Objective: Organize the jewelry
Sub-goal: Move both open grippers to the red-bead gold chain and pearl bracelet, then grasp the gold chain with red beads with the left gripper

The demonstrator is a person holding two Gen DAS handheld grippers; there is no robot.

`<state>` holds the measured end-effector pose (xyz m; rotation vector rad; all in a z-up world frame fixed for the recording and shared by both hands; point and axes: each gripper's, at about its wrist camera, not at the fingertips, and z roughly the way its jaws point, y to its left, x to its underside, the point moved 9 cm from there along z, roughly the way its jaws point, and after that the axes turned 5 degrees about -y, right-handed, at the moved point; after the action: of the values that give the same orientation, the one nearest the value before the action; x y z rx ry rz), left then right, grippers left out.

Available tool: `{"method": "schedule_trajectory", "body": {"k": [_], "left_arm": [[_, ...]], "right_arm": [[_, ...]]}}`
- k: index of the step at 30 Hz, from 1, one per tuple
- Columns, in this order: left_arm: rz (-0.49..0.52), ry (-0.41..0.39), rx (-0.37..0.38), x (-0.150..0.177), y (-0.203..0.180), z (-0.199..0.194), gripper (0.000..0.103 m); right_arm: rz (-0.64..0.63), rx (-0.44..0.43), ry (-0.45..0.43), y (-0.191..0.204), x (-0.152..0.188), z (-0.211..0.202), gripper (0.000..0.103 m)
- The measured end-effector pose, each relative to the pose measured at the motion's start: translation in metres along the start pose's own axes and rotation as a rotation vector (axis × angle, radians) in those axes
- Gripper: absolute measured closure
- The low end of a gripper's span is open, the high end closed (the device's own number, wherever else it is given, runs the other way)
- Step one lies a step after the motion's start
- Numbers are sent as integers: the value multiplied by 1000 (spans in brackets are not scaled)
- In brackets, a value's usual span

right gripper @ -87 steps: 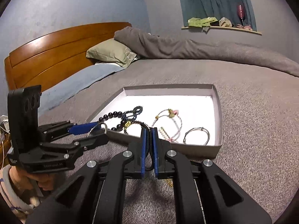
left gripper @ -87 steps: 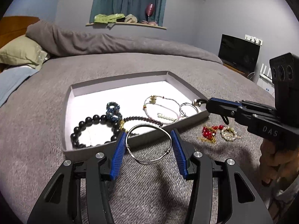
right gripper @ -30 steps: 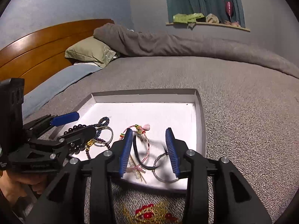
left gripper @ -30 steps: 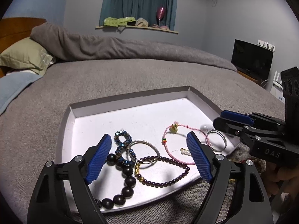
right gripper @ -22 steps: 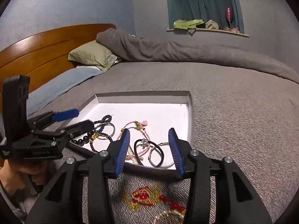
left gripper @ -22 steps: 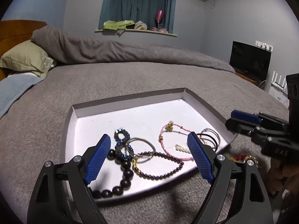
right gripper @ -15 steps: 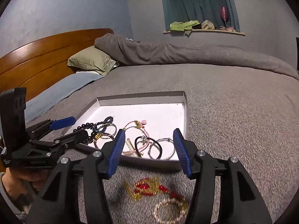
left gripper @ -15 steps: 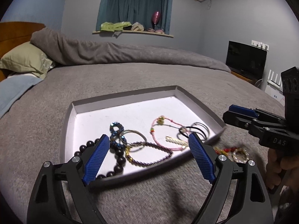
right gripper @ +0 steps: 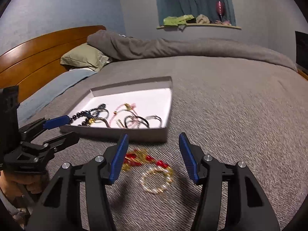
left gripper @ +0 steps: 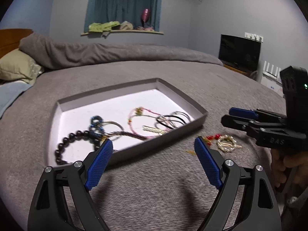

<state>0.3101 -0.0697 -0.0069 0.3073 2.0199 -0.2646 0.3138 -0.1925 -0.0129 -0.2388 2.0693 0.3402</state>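
A shallow white tray (left gripper: 182, 102) (right gripper: 123, 131) sits on the grey bedspread and holds several bracelets: black beads (left gripper: 63, 144), a blue bead piece (left gripper: 95, 121), a pink cord bracelet (left gripper: 134, 115), and black and silver rings (right gripper: 142, 121). A gold pearl bracelet (right gripper: 156, 181) (left gripper: 226, 144) and a red and gold piece (right gripper: 134, 157) lie on the bedspread in front of the tray. My left gripper (left gripper: 152, 163) is open and empty, pulled back before the tray's near edge. My right gripper (right gripper: 154, 156) is open and empty, above the loose pieces.
The bed has a wooden headboard (right gripper: 38, 53), a green pillow (right gripper: 82, 57) and a rolled grey duvet (left gripper: 96, 52) at the back. A TV (left gripper: 239, 52) stands at the right. A window ledge (left gripper: 123, 31) holds small items.
Both grippers have let go of their rings into the tray, opened wide and drawn back from it toward the near side. The right one now hangs over the loose pieces on the bedspread.
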Motion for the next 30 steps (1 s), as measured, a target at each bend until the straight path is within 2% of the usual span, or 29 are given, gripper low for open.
{"method": "schedule_trajectory", "body": {"k": [5,12,21,25,30], "left_arm": [[52,21,51,4,-25,7,19],[87,84,92,10,-48,26,31],[118,161,110,19,-60,50,36],[114,220,114,26,-60,62,41],[135,218,114,25,-65,71,41]], "right_arm": [[-23,1,43,-5,15,-1,48],[-67,-11,135,-6,38,4,48],[-140,-18,174,0,48,2,48],[-165,-13,176,3,49,2,60],[-179,26,165,-3,46,0,65]]}}
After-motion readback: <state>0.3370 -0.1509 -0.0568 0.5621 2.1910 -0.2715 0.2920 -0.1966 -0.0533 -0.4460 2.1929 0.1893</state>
